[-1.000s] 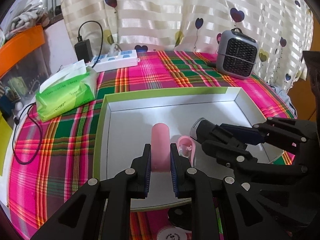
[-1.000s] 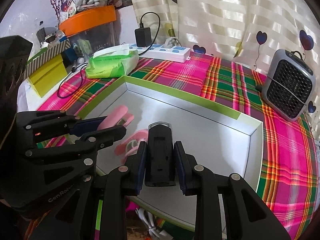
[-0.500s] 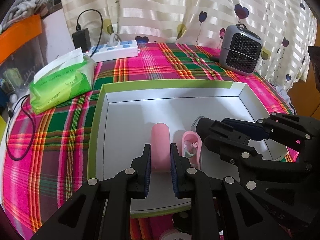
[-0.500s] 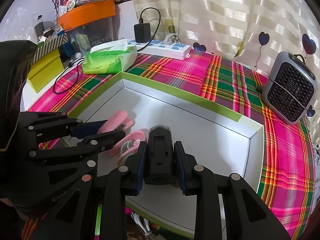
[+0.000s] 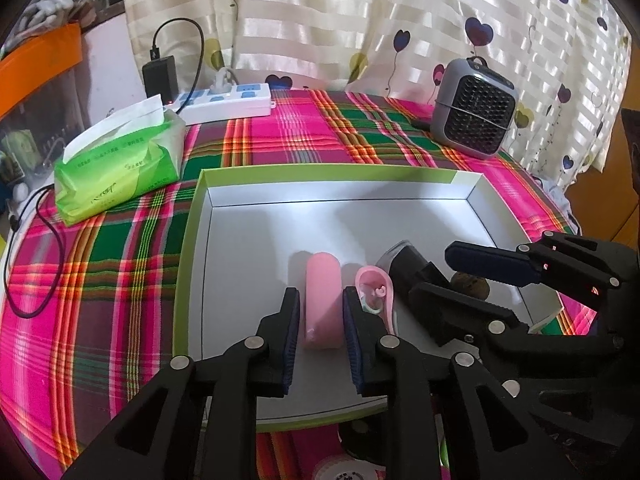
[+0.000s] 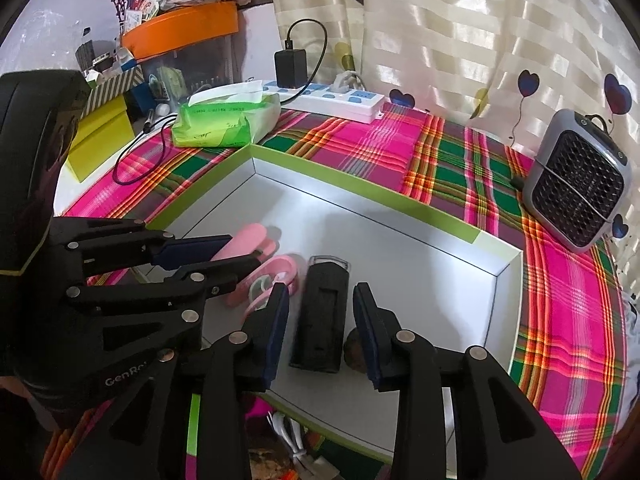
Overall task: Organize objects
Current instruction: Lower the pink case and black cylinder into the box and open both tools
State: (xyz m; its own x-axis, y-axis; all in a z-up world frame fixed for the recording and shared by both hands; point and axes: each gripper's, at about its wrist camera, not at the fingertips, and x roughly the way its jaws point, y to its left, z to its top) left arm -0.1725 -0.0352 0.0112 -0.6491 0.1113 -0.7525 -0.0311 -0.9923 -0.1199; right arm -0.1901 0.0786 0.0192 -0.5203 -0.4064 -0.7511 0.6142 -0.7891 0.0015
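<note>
1. My left gripper (image 5: 320,334) is over the near half of the tray, and its jaws are opening. The pink case (image 5: 323,300) lies flat between them on the tray floor, with a sliver of gap on each side, so the pads are not pressing it.
2. My right gripper (image 6: 322,334) is beside it, jaws also opening. The black rectangular device (image 6: 322,314) lies between them on the tray floor, clear of both pads.
3. Between the two held-off items lies a small pink clip-like piece (image 5: 376,294) with a pale green detail. It sits just beside the pink case and close to the black device.
4. A small brown lump (image 6: 354,354) rests on the tray floor just right of the black device, against the inner side of my right finger; I cannot tell what it is.
5. The white tray with a green rim (image 5: 332,170) has low walls. Its far half is bare floor, so there is room ahead of both grippers up to the back wall and the right corner.
6. The tray sits on a worktop with a plaid cloth (image 5: 100,264).
7. Beyond the left rim lies a green tissue pack (image 5: 120,168); behind it a white power strip (image 5: 228,102) with a black charger (image 5: 160,76).
8. A small grey heater (image 5: 474,114) stands well past the far right corner.
</note>
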